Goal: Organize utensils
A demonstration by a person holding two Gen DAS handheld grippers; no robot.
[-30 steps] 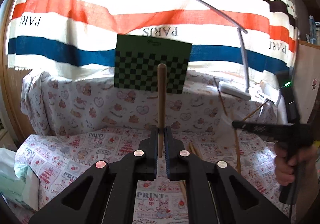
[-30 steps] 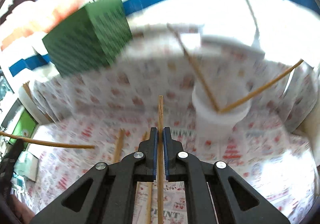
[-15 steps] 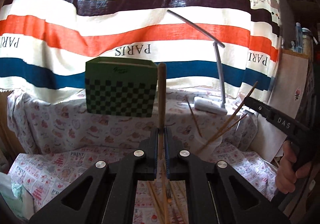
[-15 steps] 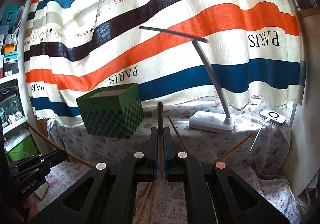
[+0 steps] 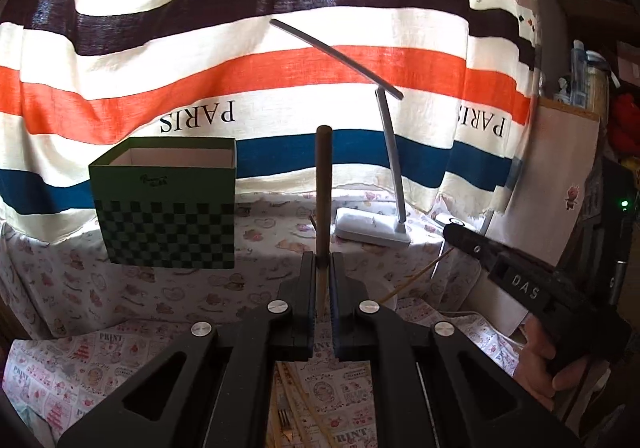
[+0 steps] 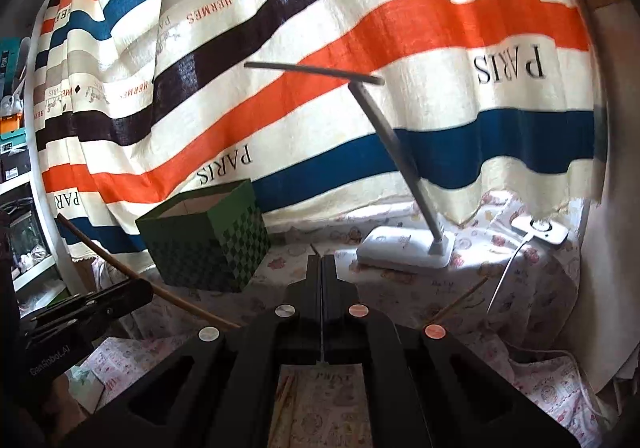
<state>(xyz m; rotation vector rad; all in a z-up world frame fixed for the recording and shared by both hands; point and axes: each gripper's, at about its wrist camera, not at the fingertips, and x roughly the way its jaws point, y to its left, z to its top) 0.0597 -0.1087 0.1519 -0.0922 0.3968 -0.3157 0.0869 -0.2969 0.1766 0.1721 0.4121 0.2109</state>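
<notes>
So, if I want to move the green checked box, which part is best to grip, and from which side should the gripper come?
Probably the top edge of one wall of the green box, coming from above. It stands upright with its top open, so one finger could go inside and one outside the thin wall. Its flat sides look too wide for the jaws to span.

A home room: striped curtain (image 5: 280, 88), desk lamp (image 5: 372, 232), and cartoon-print tablecloth (image 5: 180, 288) over furniture.

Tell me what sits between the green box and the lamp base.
In the left wrist view, the chopstick held in the left claw stands across that gap; behind it, only printed cloth lies between the box and lamp base.
</notes>
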